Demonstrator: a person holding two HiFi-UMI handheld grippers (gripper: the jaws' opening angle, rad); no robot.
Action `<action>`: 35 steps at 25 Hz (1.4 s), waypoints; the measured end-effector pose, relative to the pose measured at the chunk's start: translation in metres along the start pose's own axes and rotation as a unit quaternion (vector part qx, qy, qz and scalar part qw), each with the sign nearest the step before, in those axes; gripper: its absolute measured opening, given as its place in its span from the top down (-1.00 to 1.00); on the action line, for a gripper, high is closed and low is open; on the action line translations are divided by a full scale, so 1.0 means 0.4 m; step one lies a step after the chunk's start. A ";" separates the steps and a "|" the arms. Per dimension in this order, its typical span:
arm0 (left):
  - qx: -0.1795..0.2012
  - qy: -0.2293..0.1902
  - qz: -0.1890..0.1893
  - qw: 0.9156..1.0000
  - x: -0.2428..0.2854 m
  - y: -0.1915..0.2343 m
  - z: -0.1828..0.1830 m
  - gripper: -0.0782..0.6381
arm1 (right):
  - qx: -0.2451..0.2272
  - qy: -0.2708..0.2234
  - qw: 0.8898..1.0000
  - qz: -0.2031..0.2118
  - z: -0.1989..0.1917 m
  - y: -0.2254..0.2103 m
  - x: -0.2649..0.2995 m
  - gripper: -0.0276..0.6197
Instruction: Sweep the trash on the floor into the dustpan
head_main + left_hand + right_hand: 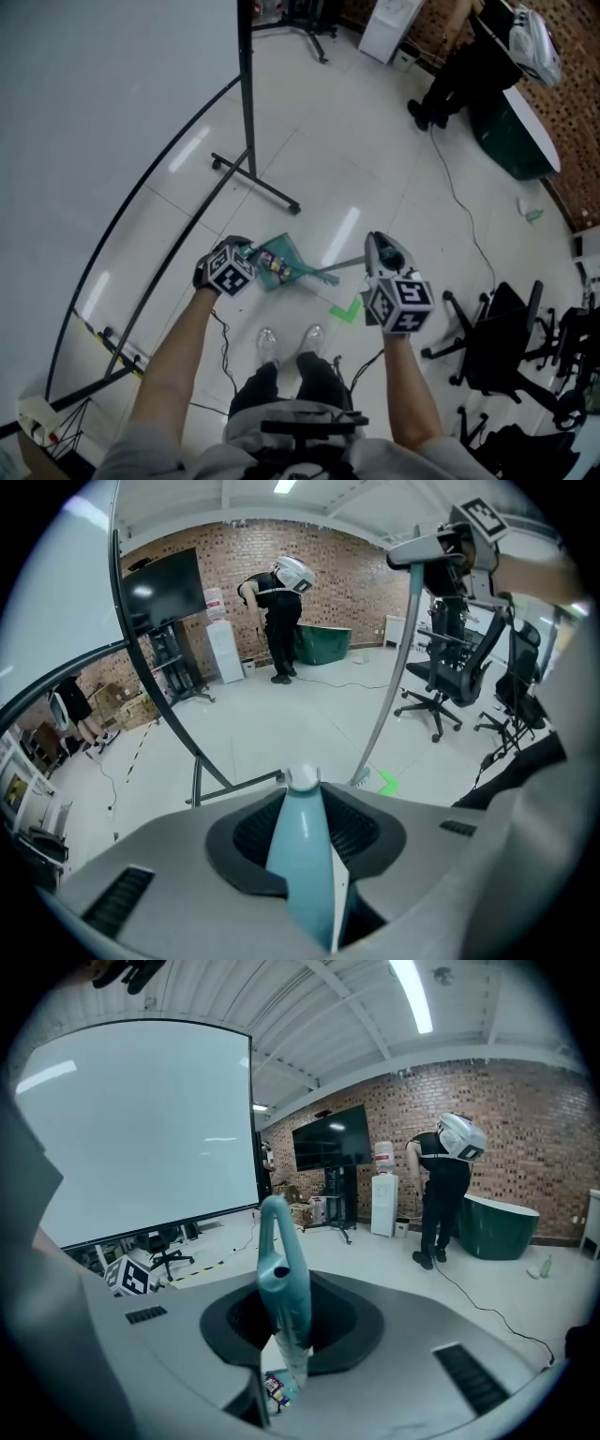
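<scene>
Left claw (239, 258) is clamped on the dustpan (286, 251) handle. Right claw (378, 255) is closed tight round the broom (339, 267) grip. Nothing loose in either.

Dustpan is down at the floor (375, 169) just ahead of your feet, and the trash (272, 262) looks already on the pan.

Press the lip flat to the floor, then do 1 or 2 short low strokes toward it so nothing slips under.

Dustpan mouth faces right, toward the broom, with its handle running back to the left claw. Broom's long axis slants from the right claw down-left to the bristles at the mouth.
</scene>
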State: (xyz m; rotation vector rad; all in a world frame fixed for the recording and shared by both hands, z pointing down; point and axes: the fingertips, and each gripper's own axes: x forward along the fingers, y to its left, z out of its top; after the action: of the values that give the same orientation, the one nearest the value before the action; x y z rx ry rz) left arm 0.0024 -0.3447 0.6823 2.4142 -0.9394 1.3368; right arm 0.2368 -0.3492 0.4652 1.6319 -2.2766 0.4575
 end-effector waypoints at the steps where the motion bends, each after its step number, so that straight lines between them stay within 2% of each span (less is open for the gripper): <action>1: -0.001 0.001 0.000 1.000 0.000 0.002 -0.002 0.47 | -0.002 -0.001 1.000 0.003 0.005 0.006 0.004 0.76; 4: 0.002 -0.001 0.010 1.000 -0.014 0.012 0.003 0.45 | -0.007 -0.011 1.000 0.009 0.029 0.022 0.013 0.76; 6: -0.006 -0.004 0.019 1.000 -0.018 0.022 -0.003 0.24 | -0.008 -0.020 1.000 0.015 0.046 0.031 0.025 0.76; 12: -0.055 -0.023 0.040 0.997 -0.063 0.043 -0.026 -0.09 | -0.022 -0.021 0.997 0.064 0.074 0.080 0.090 0.76; 16: -0.102 -0.049 0.060 0.992 -0.132 0.054 -0.042 -0.11 | -0.054 -0.026 0.992 0.110 0.110 0.140 0.139 0.76; 19: -0.147 -0.059 0.096 0.983 -0.170 0.060 -0.088 -0.11 | -0.075 -0.033 0.988 0.128 0.130 0.179 0.158 0.77; 22: -0.211 -0.074 0.146 0.964 -0.198 0.060 -0.139 -0.11 | -0.084 -0.041 0.986 0.140 0.148 0.206 0.175 0.77; 24: -0.241 -0.076 0.161 0.954 -0.204 0.044 -0.171 -0.11 | -0.088 -0.046 0.984 0.149 0.161 0.222 0.186 0.77; 27: -0.270 -0.064 0.163 0.947 -0.197 0.008 -0.210 -0.12 | -0.081 -0.046 0.984 0.154 0.180 0.241 0.199 0.77; 33: -0.294 -0.053 0.126 0.946 -0.118 -0.094 -0.219 -0.11 | -0.081 -0.047 0.983 0.156 0.211 0.290 0.210 0.77; 35: -0.306 -0.054 0.118 0.943 -0.089 -0.125 -0.212 -0.11 | -0.082 -0.048 0.983 0.160 0.218 0.309 0.215 0.77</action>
State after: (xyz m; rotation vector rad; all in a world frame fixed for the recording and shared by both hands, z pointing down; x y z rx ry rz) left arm -0.0370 -0.2505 0.7058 1.9463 -1.4558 0.8026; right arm 0.0878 -0.4219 0.4126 1.2398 -2.5847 0.2577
